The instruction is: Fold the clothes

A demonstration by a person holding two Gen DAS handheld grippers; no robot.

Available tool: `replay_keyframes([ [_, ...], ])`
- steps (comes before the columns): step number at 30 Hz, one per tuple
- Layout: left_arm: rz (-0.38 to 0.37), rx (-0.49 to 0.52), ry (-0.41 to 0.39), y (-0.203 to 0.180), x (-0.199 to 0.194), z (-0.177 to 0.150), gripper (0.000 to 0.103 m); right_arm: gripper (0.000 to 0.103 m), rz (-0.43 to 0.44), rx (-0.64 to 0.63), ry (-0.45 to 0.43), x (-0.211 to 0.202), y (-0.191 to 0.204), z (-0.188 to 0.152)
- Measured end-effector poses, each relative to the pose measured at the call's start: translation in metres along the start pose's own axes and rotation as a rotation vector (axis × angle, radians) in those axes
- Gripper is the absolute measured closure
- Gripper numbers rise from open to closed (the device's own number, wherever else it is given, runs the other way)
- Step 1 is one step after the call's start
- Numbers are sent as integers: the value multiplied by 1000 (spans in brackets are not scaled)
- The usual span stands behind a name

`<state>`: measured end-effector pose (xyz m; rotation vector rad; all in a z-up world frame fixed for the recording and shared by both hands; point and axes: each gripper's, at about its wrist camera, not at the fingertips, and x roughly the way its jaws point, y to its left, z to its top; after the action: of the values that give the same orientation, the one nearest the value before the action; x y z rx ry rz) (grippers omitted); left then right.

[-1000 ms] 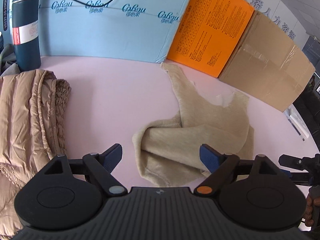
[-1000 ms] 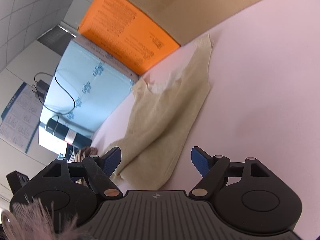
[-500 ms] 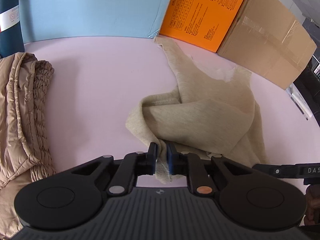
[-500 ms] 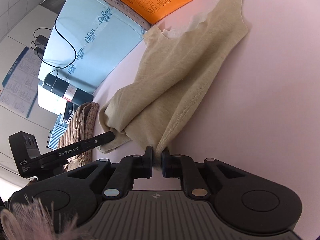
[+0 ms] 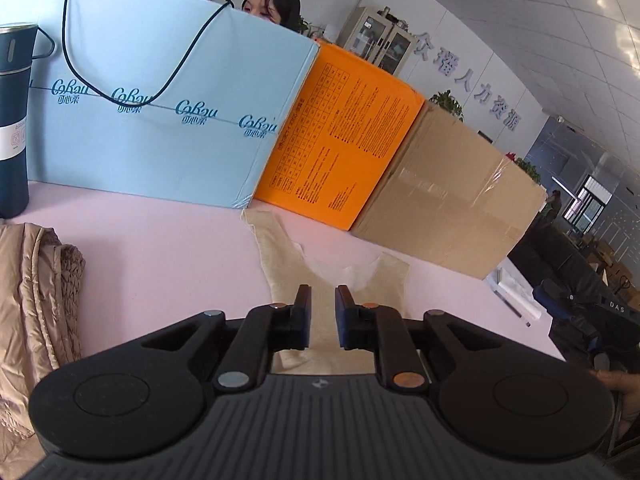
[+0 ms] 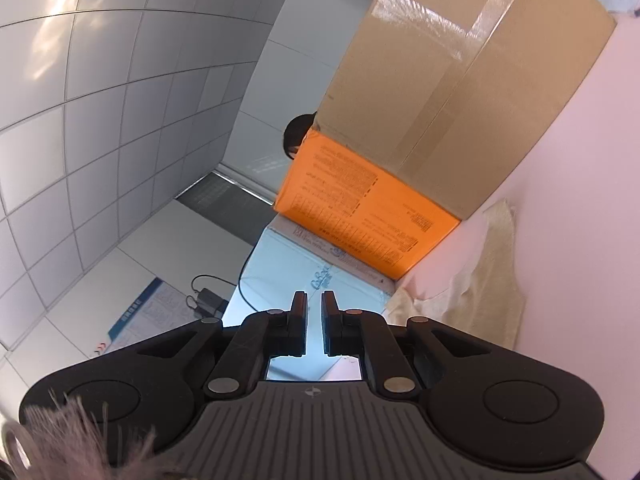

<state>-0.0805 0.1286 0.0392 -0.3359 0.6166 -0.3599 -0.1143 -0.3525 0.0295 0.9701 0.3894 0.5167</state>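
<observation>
Beige knit sleeveless top (image 5: pixel 280 256) lies flat on the pink table (image 5: pixel 160 248). In the left view it sits right in front of the left tongs (image 5: pixel 322 292). Its long side runs from the tongs out to the straps by the orange box (image 5: pixel 340 140). The left tongs are opening. The gap is small, and cloth shows through it and under it, but the pads do not look pressed on it. Half a second ago these tongs pinched the bunched hem; now the top is spread out long and the tongs sit higher. A folded tan puffy jacket (image 5: pixel 32 300) lies off to the left.

In the right view the top (image 6: pixel 492 280) is low and to the right of the right tongs (image 6: pixel 314 298), which point level at the boxes. These tongs are almost closed, with only a thin slit and nothing in it. Half a second ago they held the hem. I think the left tongs are nearer for the next grab.
</observation>
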Motion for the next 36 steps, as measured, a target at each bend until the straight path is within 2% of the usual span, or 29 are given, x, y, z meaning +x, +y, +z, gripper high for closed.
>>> replay_keyframes([
  [1, 24, 2, 26, 2, 4, -6, 68, 89, -39, -20, 33, 0, -2, 1],
  [2, 36, -7, 71, 4, 10, -12, 58, 77, -75, -26, 73, 2, -5, -1],
  [3, 48, -16, 119, 8, 17, -20, 36, 67, -119, -35, 137, 8, -9, -10],
  [4, 57, -26, 175, 11, 25, -28, 33, 54, -150, -60, 193, 13, -12, -19],
  [6, 85, -15, 271, 14, 38, -47, 33, 54, -213, -119, 321, 29, -16, -43],
  [9, 152, 16, 372, 13, 50, -69, 32, 54, -243, -147, 442, 44, -24, -72],
  [10, 168, 24, 389, 12, 52, -75, 31, 53, -245, -159, 470, 49, -25, -80],
  [12, 168, 45, 368, 8, 51, -79, 24, 43, -236, -251, 525, 62, -22, -94],
  [13, 167, 52, 368, 6, 52, -80, 23, 35, -238, -310, 548, 67, -19, -101],
  [15, 166, 68, 368, 2, 54, -82, 23, 34, -226, -482, 536, 74, -9, -115],
  [17, 176, 91, 361, -1, 55, -84, 22, 25, -229, -644, 516, 82, -4, -129],
  [18, 179, 103, 356, -2, 56, -85, 22, 25, -220, -717, 509, 87, -3, -136],
  [20, 180, 121, 339, -3, 55, -88, 23, 29, -198, -750, 496, 93, -6, -141],
  [21, 169, 125, 322, -3, 53, -89, 31, 32, -179, -716, 502, 95, -7, -138],
  [22, 157, 128, 309, -3, 52, -89, 61, 53, -159, -673, 510, 96, -9, -135],
  [23, 145, 126, 309, -2, 52, -89, 76, 72, -154, -611, 525, 98, -10, -130],
  [24, 144, 117, 312, -1, 53, -87, 98, 77, -159, -574, 525, 99, -11, -126],
  [25, 141, 104, 301, 1, 50, -86, 98, 85, -155, -515, 524, 97, -13, -120],
  [26, 131, 89, 281, 3, 47, -83, 98, 89, -135, -453, 514, 95, -14, -113],
  [30, 66, 39, 202, 3, 30, -62, 98, 90, -49, -278, 440, 80, -6, -86],
  [36, -94, -3, 119, -7, 10, -22, 98, 90, 112, -84, 252, 45, 10, -44],
])
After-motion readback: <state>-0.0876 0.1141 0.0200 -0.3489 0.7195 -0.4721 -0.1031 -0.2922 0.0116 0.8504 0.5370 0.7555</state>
